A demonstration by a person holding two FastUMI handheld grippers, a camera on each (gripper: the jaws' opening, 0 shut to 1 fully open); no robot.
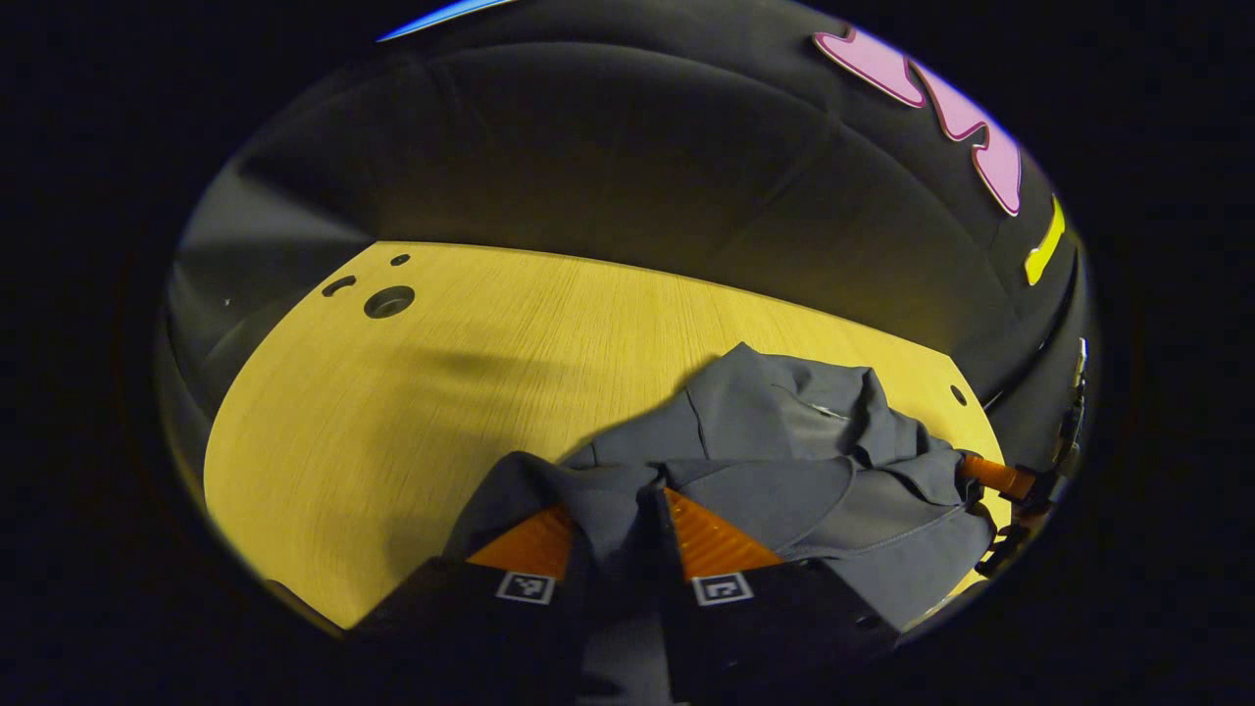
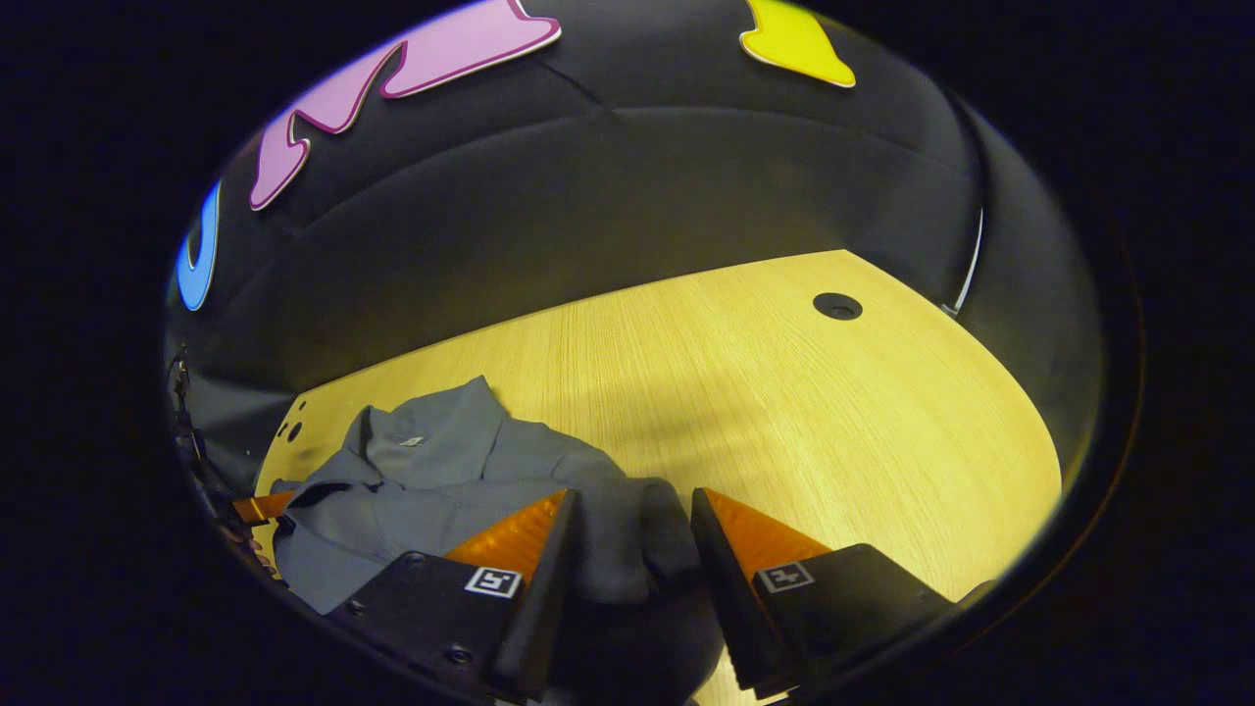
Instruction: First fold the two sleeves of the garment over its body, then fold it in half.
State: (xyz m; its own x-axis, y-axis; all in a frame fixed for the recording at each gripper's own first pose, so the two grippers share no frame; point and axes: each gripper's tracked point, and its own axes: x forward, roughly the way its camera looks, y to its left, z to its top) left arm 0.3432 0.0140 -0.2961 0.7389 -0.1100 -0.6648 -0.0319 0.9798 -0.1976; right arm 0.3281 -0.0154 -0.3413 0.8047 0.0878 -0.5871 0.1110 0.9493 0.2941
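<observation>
Left gripper view shows your left tongs (image 1: 616,520) pinching a fold of the crumpled grey fabric garment (image 1: 784,441), which lies bunched on the yellow wooden table (image 1: 441,392), likely lifted to spread it before folding. In the right gripper view, your right tongs (image 2: 627,539) grip its other edge (image 2: 627,529); both tongs sit low, pointing across the table.

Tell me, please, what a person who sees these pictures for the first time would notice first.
First, the grey garment, lying rumpled on the yellow wooden table, toward its right side in the left gripper view. Next, the left tool, low in that view, with cloth bunched between its fingers. The right tool likewise has a fold of cloth between its fingers, at the garment's other end.
</observation>
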